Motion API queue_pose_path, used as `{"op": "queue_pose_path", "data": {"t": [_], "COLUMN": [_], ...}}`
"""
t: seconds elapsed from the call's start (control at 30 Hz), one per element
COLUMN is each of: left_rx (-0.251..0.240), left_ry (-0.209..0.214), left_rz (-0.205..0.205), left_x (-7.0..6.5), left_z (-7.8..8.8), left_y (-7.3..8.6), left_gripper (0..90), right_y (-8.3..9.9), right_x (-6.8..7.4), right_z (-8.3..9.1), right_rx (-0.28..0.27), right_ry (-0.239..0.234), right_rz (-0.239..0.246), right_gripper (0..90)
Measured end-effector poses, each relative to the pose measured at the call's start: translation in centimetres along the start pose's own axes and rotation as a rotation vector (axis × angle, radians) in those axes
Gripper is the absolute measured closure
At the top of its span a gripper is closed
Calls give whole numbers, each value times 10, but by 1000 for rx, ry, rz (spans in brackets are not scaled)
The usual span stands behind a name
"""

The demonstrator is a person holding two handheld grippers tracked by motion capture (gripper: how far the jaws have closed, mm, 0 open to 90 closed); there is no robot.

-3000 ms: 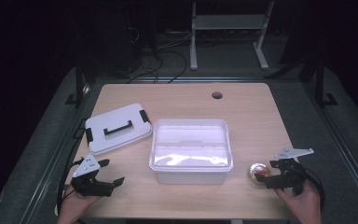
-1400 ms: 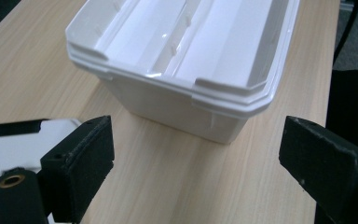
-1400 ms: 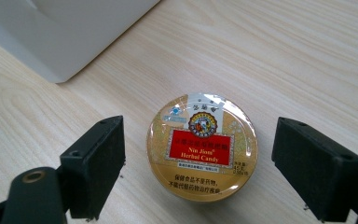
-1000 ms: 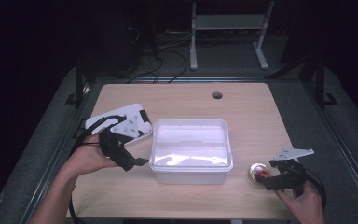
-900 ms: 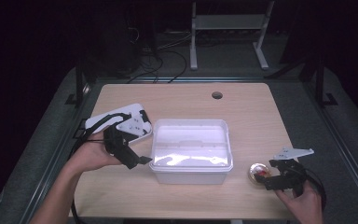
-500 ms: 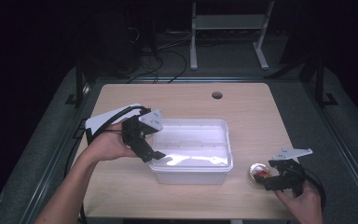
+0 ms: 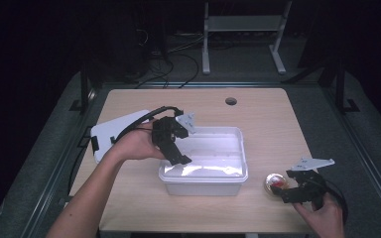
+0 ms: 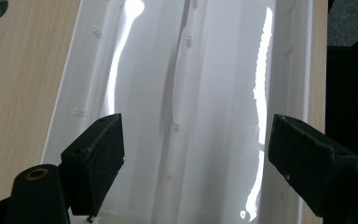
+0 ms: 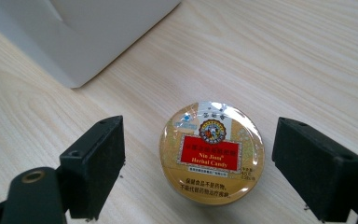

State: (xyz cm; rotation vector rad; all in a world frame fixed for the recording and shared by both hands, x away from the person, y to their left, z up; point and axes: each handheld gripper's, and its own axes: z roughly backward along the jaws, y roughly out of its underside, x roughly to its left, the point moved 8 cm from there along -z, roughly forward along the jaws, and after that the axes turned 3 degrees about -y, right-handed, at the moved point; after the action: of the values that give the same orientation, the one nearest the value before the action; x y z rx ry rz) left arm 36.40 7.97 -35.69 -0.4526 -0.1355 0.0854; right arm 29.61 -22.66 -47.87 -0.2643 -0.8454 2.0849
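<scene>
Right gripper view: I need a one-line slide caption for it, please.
Open right gripper poised around a round herbal candy tin on the wooden table, beside the white plastic bin.

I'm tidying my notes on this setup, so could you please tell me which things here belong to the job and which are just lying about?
In use:
- left gripper, open over the white bin
- right gripper, open around the candy tin

Lying about:
- bin lid, flat on the table left of the bin
</scene>
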Motion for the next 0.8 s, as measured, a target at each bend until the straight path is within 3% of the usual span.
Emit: {"op": "queue_pose_path", "data": {"t": [0.13, 0.23, 0.37, 0.53, 0.6, 0.8], "left_rx": [26, 63, 85, 102, 100, 148], "left_ry": [14, -3, 32, 48, 52, 69], "left_rz": [-8, 5, 11, -15, -22, -42], "left_x": [3, 8, 9, 10, 10, 12], "left_z": [-8, -14, -23, -31, -31, -42], "left_y": [-6, -8, -11, -16, -17, -21], "left_gripper": [214, 267, 311, 359, 419, 498], "right_y": [2, 1, -1, -1, -1, -1], "right_x": [-2, -1, 1, 1, 1, 1], "right_z": [2, 3, 2, 1, 1, 2], "right_rx": [-5, -9, -14, -10, -10, -17], "right_ry": [0, 0, -1, -3, -3, -10], "right_rz": [-7, -11, -5, -5, -4, -4], "right_gripper": [165, 165, 165, 164, 165, 165]}}
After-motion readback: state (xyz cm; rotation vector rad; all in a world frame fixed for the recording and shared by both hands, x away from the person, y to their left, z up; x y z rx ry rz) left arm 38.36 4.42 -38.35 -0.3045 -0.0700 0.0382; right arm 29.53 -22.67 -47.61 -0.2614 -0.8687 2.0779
